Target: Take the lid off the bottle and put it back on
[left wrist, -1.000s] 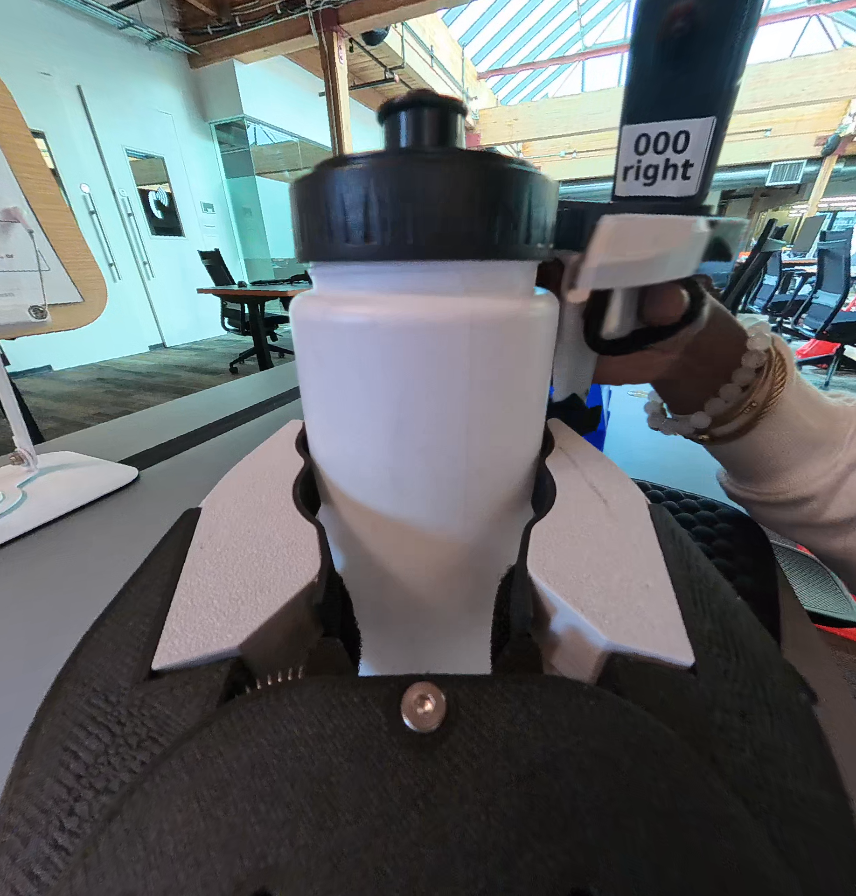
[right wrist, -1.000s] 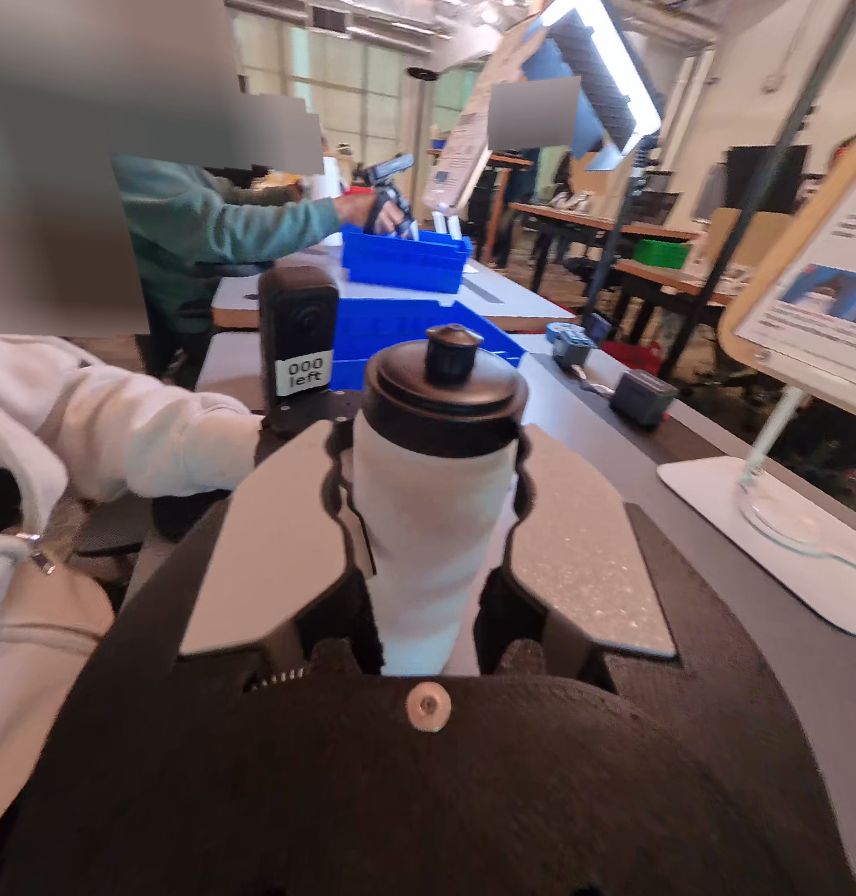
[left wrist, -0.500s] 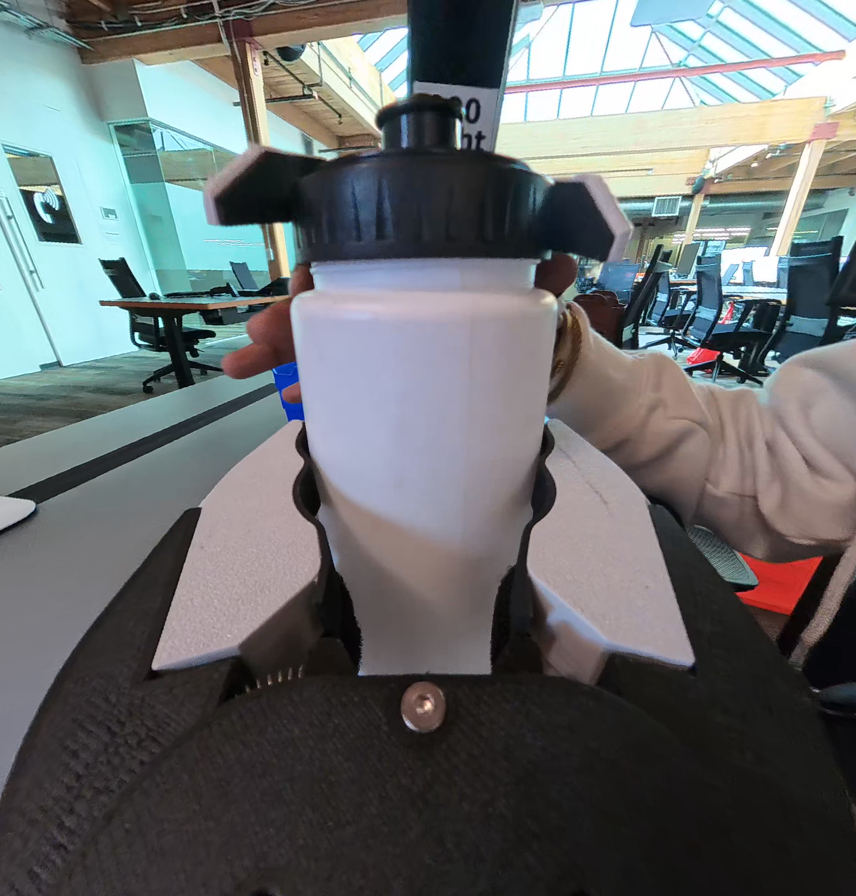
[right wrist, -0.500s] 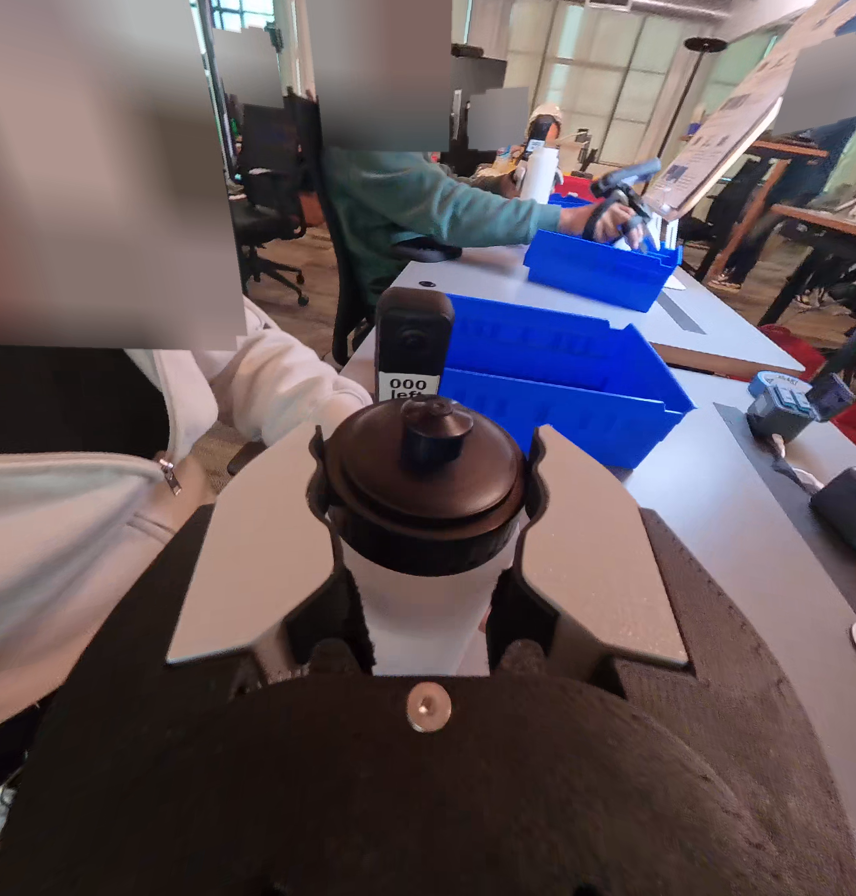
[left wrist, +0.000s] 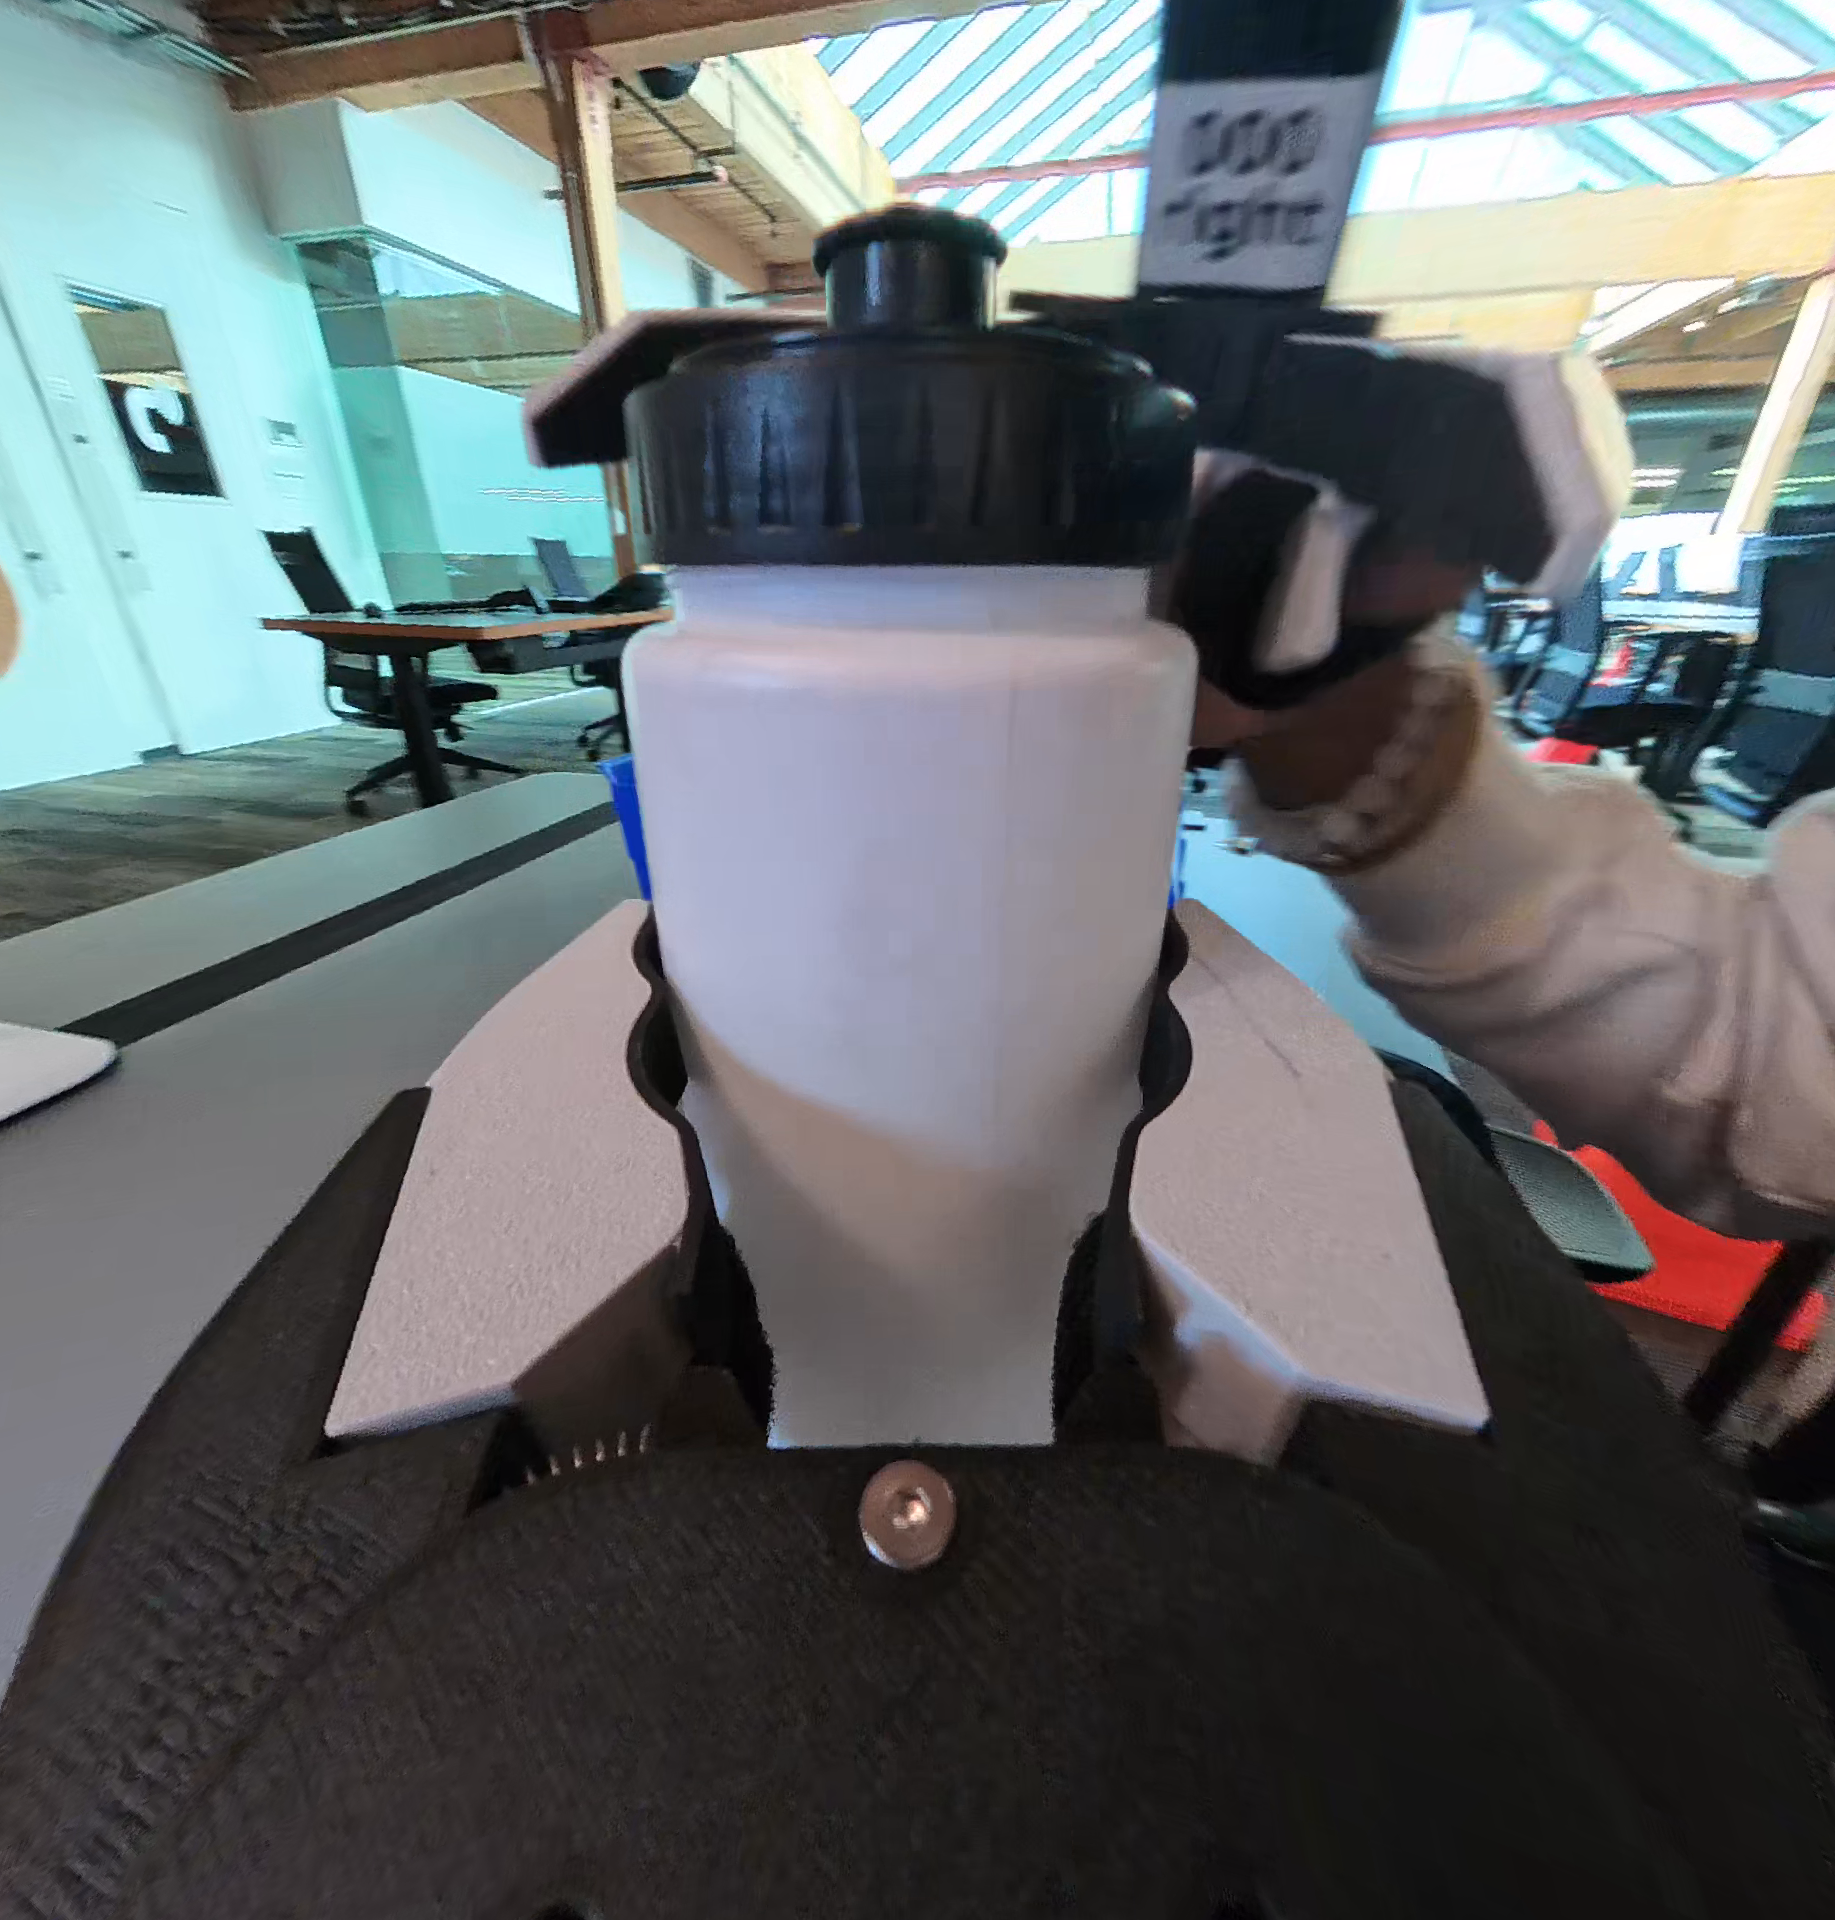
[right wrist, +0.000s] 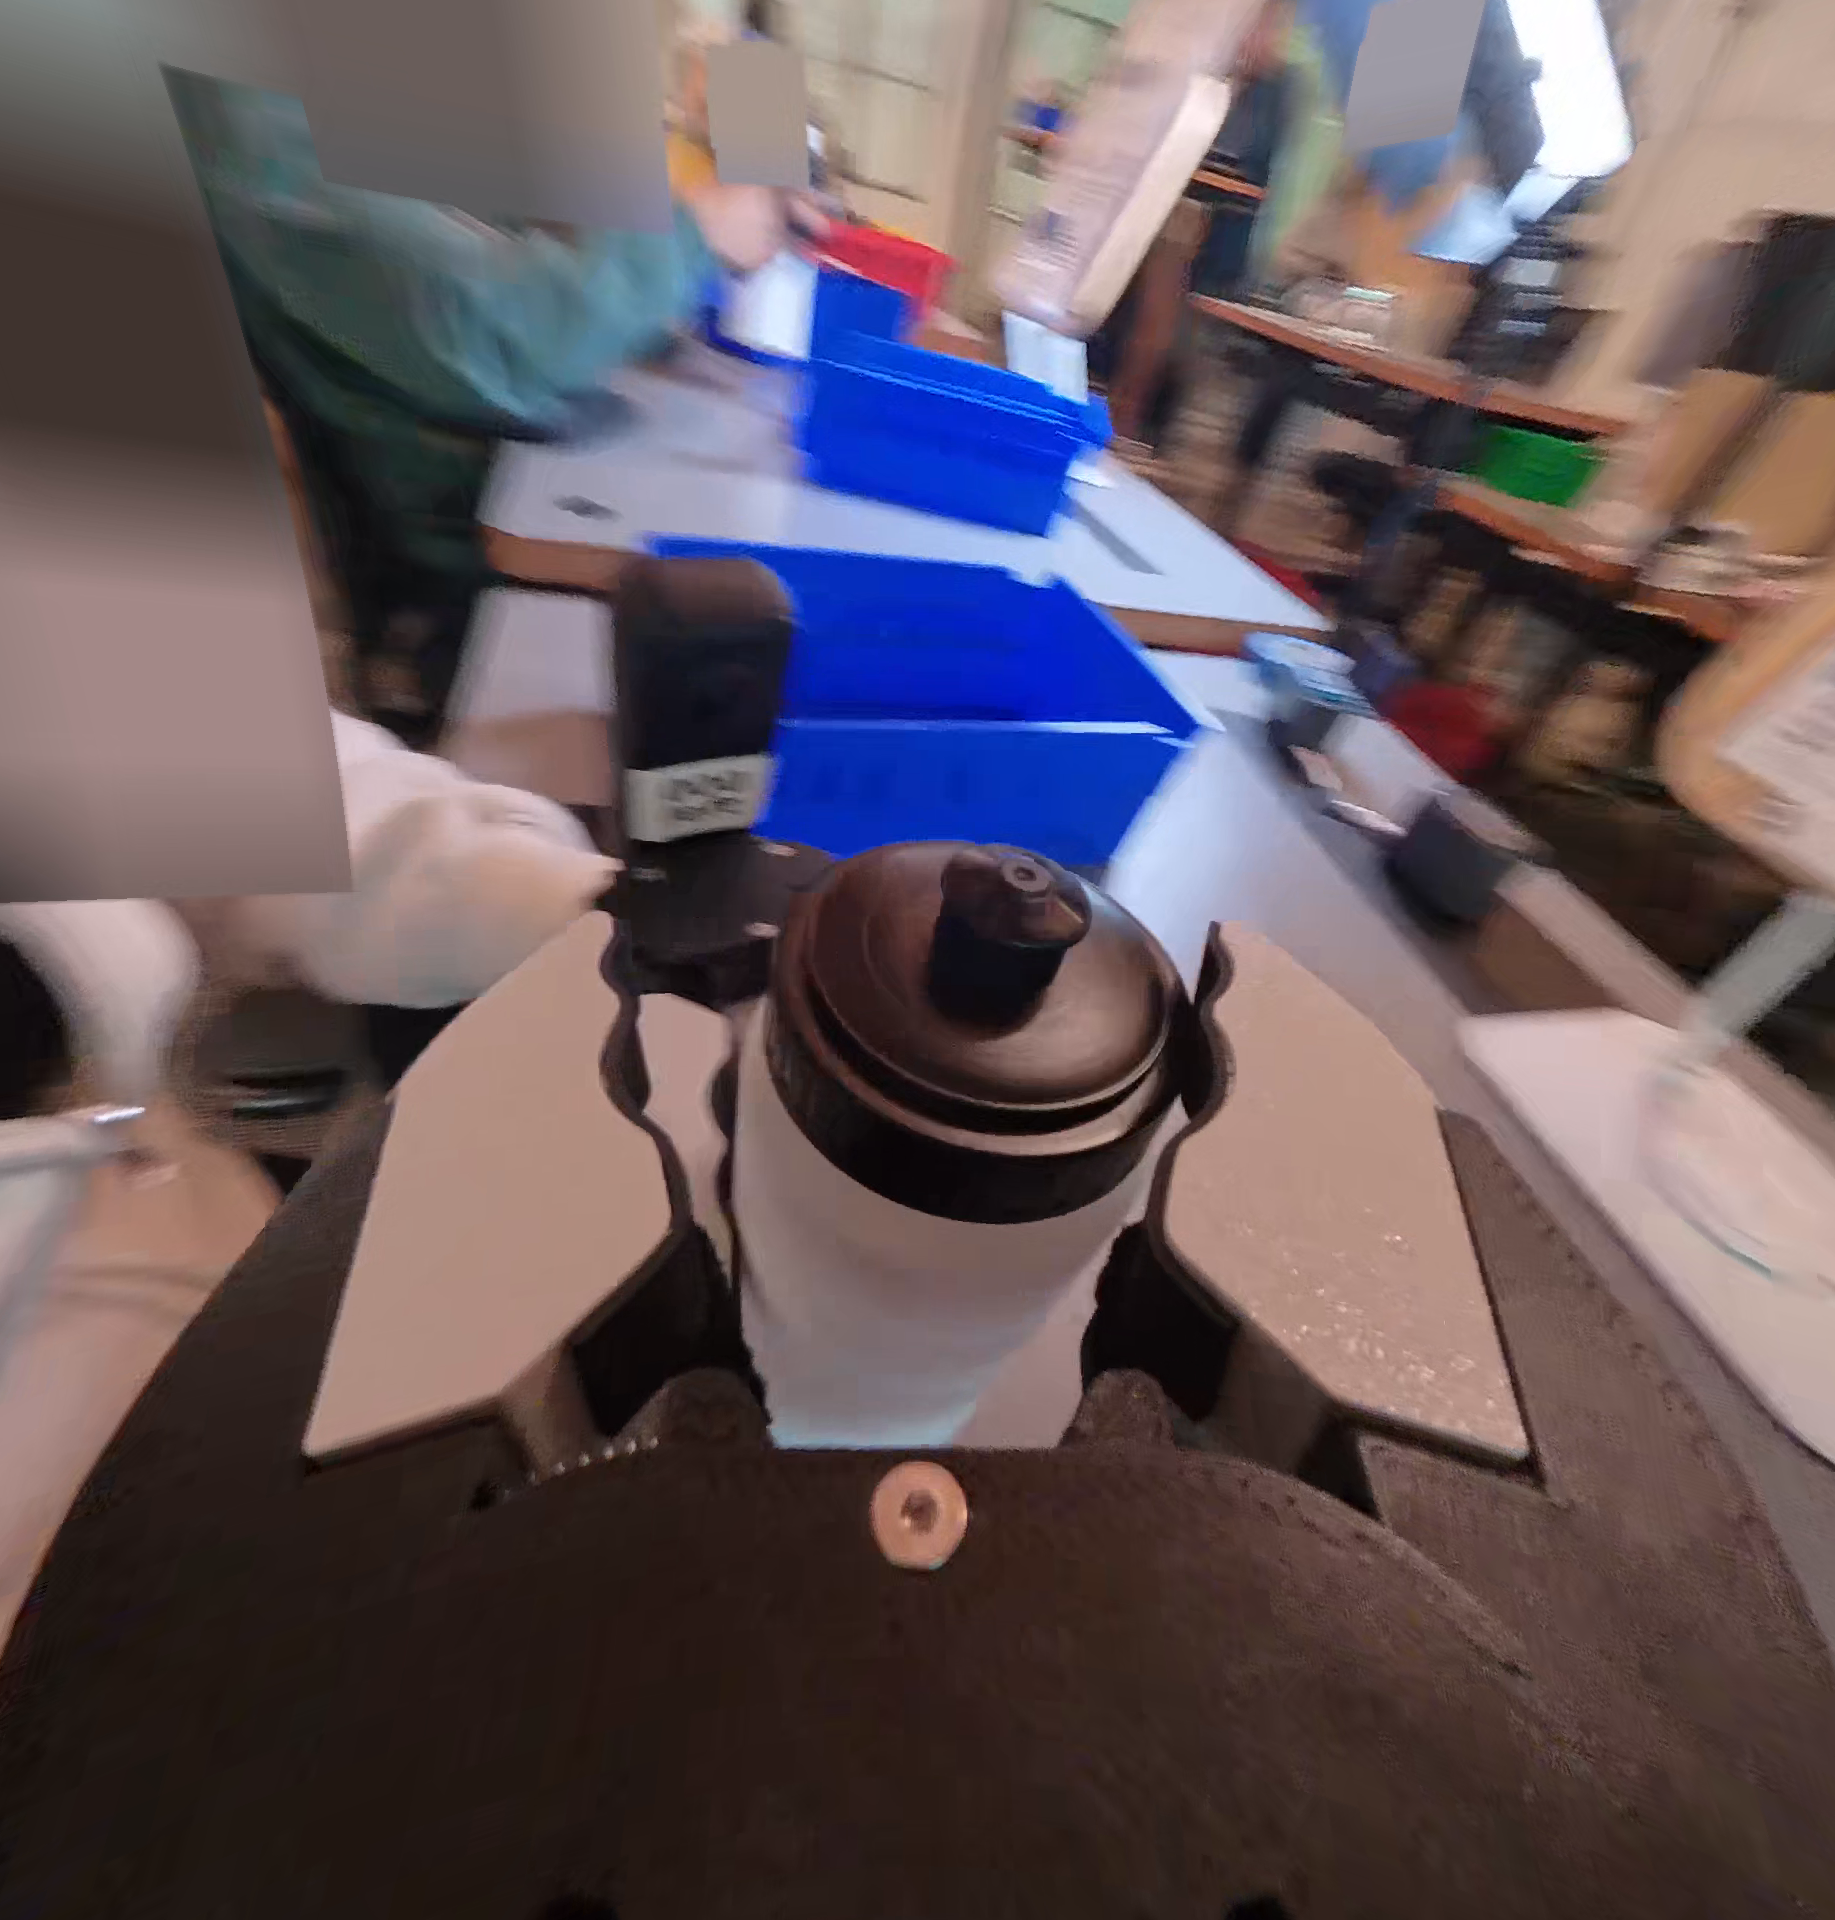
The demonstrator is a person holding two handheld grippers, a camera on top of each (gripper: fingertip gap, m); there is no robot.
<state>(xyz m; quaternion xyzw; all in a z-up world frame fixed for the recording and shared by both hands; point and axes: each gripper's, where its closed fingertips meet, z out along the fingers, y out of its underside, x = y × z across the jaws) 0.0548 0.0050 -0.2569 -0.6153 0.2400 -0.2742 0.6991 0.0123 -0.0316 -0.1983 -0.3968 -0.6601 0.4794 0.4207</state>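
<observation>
The left tongs (left wrist: 908, 1039) were clenched on the lower body of one white bottle (left wrist: 908, 883), which stood upright in the middle of the left wrist frame, a pad pressed against each side. The bottle's one black lid (left wrist: 908, 457), ribbed round its rim and topped by a spout, sat on the neck.

The right tongs (right wrist: 918, 1081) were spread around that lid (right wrist: 970, 1049), released: in the right wrist frame a clear gap showed between the left pad and the lid, while the right pad lay just beside the rim, and whether it touched could not be told. In the left wrist frame those tongs (left wrist: 1079, 416) appeared behind the lid, one finger at each side of it, blurred.

Beyond the bottle, in the upper half of the right wrist frame, two blue bins (right wrist: 954, 707) stood on the grey surface (right wrist: 1256, 831), the nearer one just behind the lid and the farther one (right wrist: 934, 436) higher up. A person's green sleeve (right wrist: 425, 312) reached toward the farther bin at upper left. A white stand base (right wrist: 1671, 1174) lay at the right edge.
</observation>
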